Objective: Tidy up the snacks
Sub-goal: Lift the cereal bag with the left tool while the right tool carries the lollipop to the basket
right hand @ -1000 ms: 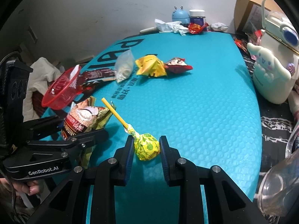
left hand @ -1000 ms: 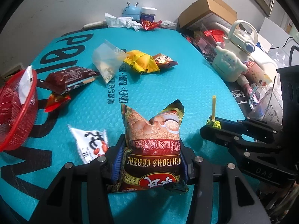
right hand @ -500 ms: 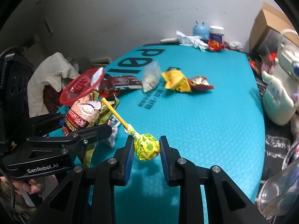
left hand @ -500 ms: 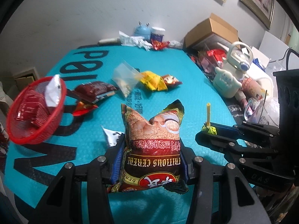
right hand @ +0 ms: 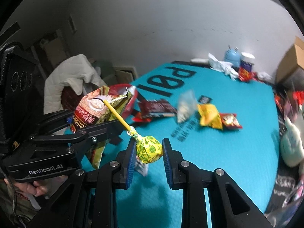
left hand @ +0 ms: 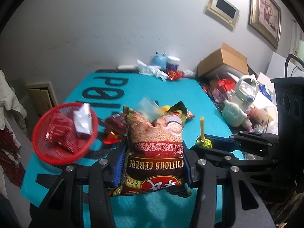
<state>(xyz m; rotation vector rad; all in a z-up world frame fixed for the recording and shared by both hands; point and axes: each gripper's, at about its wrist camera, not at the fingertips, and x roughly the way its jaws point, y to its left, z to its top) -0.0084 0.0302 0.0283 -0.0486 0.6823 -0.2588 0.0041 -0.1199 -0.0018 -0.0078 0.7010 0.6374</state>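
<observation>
Spreading widest across both views was the teal mat (left hand: 199, 98), with bare room at its near right and loose packets (right hand: 210, 115) scattered mid-way; its left edge lay close by the red basket (left hand: 40, 152), which already held wrappers. Clamped across its middle by the left gripper (left hand: 153, 163) and carried clear of the mat was the cereal bag (left hand: 155, 148) — judged light, soft and puffy, crinkly and a little slippery, so a hold across the belly was thought safer than one on a corner. Pinched at its wrapped head by the closed right gripper (right hand: 149, 150) was the lollipop (right hand: 150, 149) — judged small, hard and brittle, its thin stick (right hand: 116, 115) left free and slanting toward the bag, just beside the other gripper.
</observation>
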